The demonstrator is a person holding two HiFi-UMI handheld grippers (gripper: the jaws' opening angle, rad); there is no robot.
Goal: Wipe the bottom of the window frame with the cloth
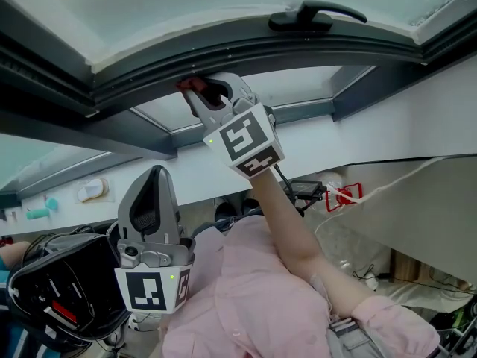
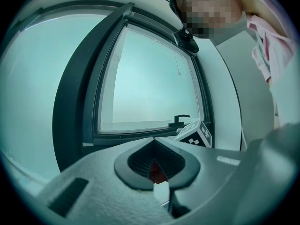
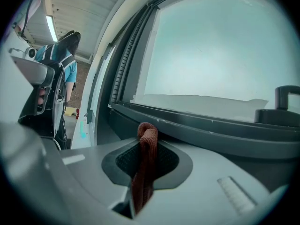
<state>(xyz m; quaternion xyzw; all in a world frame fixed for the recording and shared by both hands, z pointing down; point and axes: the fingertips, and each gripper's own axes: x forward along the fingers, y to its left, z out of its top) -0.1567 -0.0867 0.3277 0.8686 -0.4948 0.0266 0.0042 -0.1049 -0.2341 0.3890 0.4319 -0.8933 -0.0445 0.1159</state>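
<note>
A red-brown cloth (image 1: 192, 86) is pinched in my right gripper (image 1: 211, 95), which is raised to the dark bottom rail of the window frame (image 1: 298, 51). The cloth's end touches the rail's groove. In the right gripper view the cloth (image 3: 146, 149) stands folded between the shut jaws of the right gripper (image 3: 145, 165), just below the frame rail (image 3: 211, 125). My left gripper (image 1: 153, 179) hangs low near my chest, jaws together, away from the window. In the left gripper view the left gripper (image 2: 154, 158) faces the window, and a small red patch shows in its slit.
A black window handle (image 1: 317, 15) sits on the sash above the rail, to the right of the cloth. A dark bag (image 1: 59, 293) lies at the lower left. A person in a blue top (image 3: 61, 74) stands off to the left. A red-and-white item (image 1: 344, 195) lies below.
</note>
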